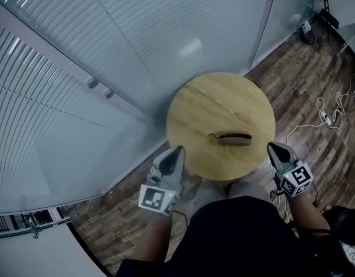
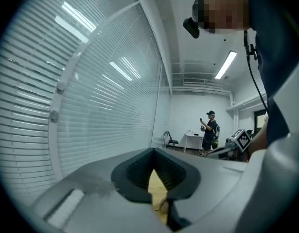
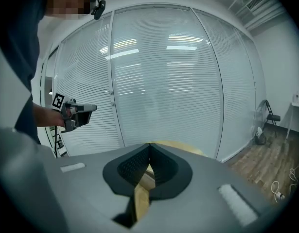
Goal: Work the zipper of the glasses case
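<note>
I read this as the very start: the glasses case (image 1: pixel 230 138) lies flat on the table (image 1: pixel 212 100), on the half of the table nearest me, and nothing is touching it yet. My left hand-held gripper (image 1: pixel 178 150) hovers just off the table's near edge on one side. My right hand-held gripper (image 1: pixel 272 148) hovers off the near edge on the other side, a little closer to the case but clearly apart from it. Each gripper view shows its jaws pressed together with nothing between them, only a sliver of the table top past the tips. I judge the step in hand to be the approach. A thin dark tail sticks out of the case at the end toward the table's middle and may be the zipper pull, but it is too small for me to be sure. I also cannot tell whether the case is zipped shut or open. Next I would spread both pairs of jaws and bring them in over the table. One would clamp the body of the case to steady it, and the other would nip the pull and draw it along the seam.
</note>
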Demonstrator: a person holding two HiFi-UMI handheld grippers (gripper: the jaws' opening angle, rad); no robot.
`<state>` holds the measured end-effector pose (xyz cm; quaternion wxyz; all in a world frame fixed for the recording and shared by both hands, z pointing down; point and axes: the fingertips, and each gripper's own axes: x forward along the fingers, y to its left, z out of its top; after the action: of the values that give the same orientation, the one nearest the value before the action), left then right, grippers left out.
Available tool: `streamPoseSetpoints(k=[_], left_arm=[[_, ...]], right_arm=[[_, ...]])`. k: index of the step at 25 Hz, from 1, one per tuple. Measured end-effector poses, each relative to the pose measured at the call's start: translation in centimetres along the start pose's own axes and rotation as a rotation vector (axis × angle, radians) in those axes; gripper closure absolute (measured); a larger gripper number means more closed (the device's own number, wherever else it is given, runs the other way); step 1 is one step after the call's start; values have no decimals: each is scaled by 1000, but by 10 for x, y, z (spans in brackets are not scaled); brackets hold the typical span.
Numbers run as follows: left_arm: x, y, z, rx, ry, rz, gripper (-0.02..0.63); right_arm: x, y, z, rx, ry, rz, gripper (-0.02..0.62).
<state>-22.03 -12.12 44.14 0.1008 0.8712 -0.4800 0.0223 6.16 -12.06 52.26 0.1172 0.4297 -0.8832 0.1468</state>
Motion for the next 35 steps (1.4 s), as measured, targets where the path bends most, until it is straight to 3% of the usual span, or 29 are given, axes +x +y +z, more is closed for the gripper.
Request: streamPoseSetpoints(k=[5,8,12,14,16,18,24,30,35], left_arm=[[51,-5,-26,-1,45,-46,606],[71,-7,-11,-8,37,-65,606],[90,-4,0,2,34,-37,606],[98,-8,-4,-5,53,-23,606],[104,-8,-9,7,85,-6,606],[108,-3,-13,9,102,23,606],[98,13,-37,-24,163,116,606],[80,31,-53,-41,209,184,606],[104,36,-66,5,215,155,606]], right_arm=[[2,-16,-15,-17,17,11,589],[18,-25,-22,-40,65,22,589],[48,-40,-44,-227,117,99,589],[56,-46,-63,-264,160,148,578],[67,-46,-81,-264,196,211,425],[79,-45,-100,-287,238,282,346],[114,-52,-153,-387,373,426,213],[143,-48,-190,-416,446,516,166],[151,-53,-199,-444,481,541,166]])
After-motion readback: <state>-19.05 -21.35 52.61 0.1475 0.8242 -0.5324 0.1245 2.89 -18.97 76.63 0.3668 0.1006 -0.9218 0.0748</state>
